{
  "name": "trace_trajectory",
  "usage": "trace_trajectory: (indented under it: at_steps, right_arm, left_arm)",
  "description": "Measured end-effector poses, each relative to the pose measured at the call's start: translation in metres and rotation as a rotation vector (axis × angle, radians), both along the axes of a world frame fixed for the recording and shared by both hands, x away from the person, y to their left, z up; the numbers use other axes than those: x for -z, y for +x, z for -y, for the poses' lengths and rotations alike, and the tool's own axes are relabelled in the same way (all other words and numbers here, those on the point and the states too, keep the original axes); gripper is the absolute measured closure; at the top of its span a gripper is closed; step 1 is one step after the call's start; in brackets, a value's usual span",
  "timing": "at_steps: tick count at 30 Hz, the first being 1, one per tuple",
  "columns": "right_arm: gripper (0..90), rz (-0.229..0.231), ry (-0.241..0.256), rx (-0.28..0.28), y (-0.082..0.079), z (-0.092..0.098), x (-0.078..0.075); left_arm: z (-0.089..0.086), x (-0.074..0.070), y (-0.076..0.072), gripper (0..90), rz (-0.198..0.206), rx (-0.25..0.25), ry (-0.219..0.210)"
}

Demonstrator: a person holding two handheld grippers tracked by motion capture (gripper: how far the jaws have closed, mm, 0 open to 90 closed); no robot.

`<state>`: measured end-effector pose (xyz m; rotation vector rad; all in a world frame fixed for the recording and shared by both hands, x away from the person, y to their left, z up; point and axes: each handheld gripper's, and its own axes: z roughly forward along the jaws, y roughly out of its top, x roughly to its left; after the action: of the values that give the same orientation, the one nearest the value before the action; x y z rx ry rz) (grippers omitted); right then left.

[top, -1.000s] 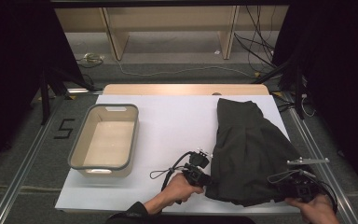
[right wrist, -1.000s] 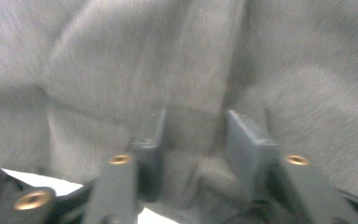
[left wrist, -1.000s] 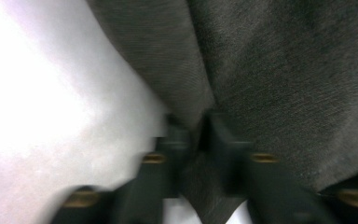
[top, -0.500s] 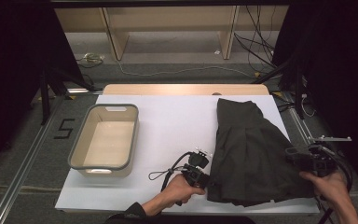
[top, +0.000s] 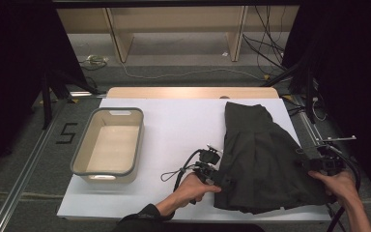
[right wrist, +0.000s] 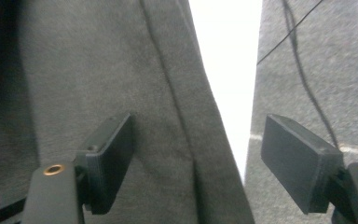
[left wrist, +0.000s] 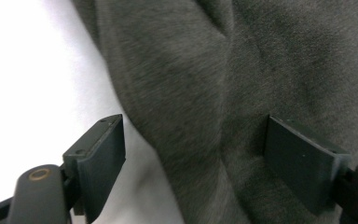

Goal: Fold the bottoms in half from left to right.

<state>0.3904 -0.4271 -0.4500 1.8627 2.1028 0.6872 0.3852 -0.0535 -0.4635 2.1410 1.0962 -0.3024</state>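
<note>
Left tool [top: 221, 179] at the near-left hem of the dark garment [top: 265, 159], jaws wide, fabric edge between them, not clamped. Right tool [top: 314, 165] at the garment's right edge, jaws wide too. Garment lies flat on the white surface [top: 183, 121], right half. Beige tub [top: 107, 142] sits well apart, left.

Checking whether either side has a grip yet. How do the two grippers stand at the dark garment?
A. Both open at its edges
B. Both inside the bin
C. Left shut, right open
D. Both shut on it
A: in each gripper view the jaws stand wide apart, the left gripper and right gripper each straddling an edge of the garment.
</note>
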Motion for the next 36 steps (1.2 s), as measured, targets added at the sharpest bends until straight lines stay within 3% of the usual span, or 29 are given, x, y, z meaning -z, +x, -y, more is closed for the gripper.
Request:
trace_trajectory:
  at_steps: [5,13,18,22,28,32,36]
  right_arm:
    - [25.6,-0.029,0.040,-0.013,0.004,0.002,0.009]
    - [26.0,-0.048,0.030,-0.023,0.002,0.000,0.013]
    - [37.5,-0.069,0.026,-0.030,-0.003,-0.005,0.011]
    - [46.8,-0.089,0.024,-0.021,-0.006,-0.008,0.009]
    - [64.7,-0.112,0.022,-0.025,-0.013,-0.016,0.007]
    - [67.6,-0.110,0.028,-0.022,-0.016,-0.017,0.006]
    - [56.7,-0.106,0.031,-0.020,-0.015,-0.016,0.007]
  left_arm:
    - [0.007,0.004,0.002,15.6,-0.007,-0.019,0.003]
    - [0.010,0.006,0.003,11.7,-0.017,-0.043,0.031]
    - [0.010,0.011,0.006,4.5,-0.052,-0.057,0.029]
    - [0.012,0.010,0.005,6.9,-0.053,-0.052,0.043]
    - [0.015,0.012,0.003,22.6,-0.065,-0.024,0.003]
    - [0.016,0.011,0.000,51.5,-0.047,-0.007,0.000]
    - [0.012,0.006,0.002,81.1,-0.055,-0.017,-0.019]
